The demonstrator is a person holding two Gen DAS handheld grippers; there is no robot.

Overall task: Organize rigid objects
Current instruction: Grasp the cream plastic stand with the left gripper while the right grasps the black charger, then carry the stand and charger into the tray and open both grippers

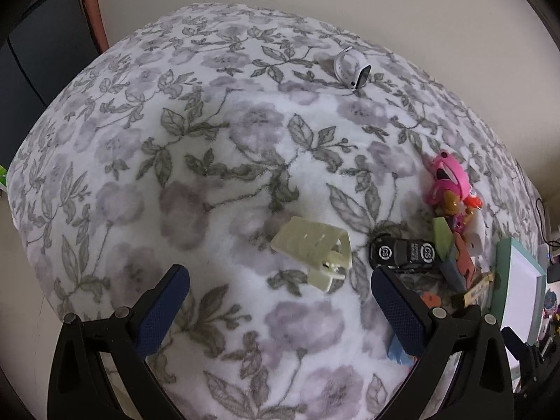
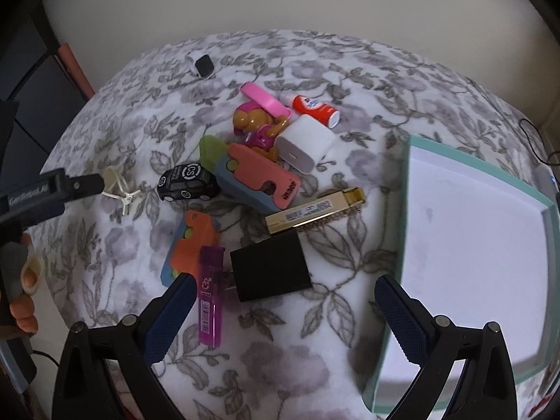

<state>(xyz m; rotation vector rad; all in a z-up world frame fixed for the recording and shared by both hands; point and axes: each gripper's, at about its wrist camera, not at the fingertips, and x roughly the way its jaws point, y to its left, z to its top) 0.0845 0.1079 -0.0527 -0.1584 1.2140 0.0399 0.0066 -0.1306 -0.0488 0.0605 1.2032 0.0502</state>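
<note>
Small rigid objects lie on a floral blanket (image 1: 210,140). My left gripper (image 1: 280,280) is open, just short of a pale cream hair clip (image 1: 313,245), with a black toy car (image 1: 402,252) to its right. My right gripper (image 2: 285,292) is open over a black cube charger (image 2: 269,266) and a purple lighter (image 2: 210,297). Beyond lie orange-and-blue blocks (image 2: 190,245), a gold harmonica (image 2: 315,210), a white charger (image 2: 304,143), a toy bear (image 2: 255,122), a pink band (image 2: 266,101), a red-and-white bottle (image 2: 315,106) and the car (image 2: 187,182).
A white tray with a teal rim (image 2: 406,210) lies at the right of the pile, also in the left wrist view (image 1: 504,262). A white smartwatch (image 1: 351,68) sits far back on the blanket. The left gripper body (image 2: 52,189) reaches in from the left.
</note>
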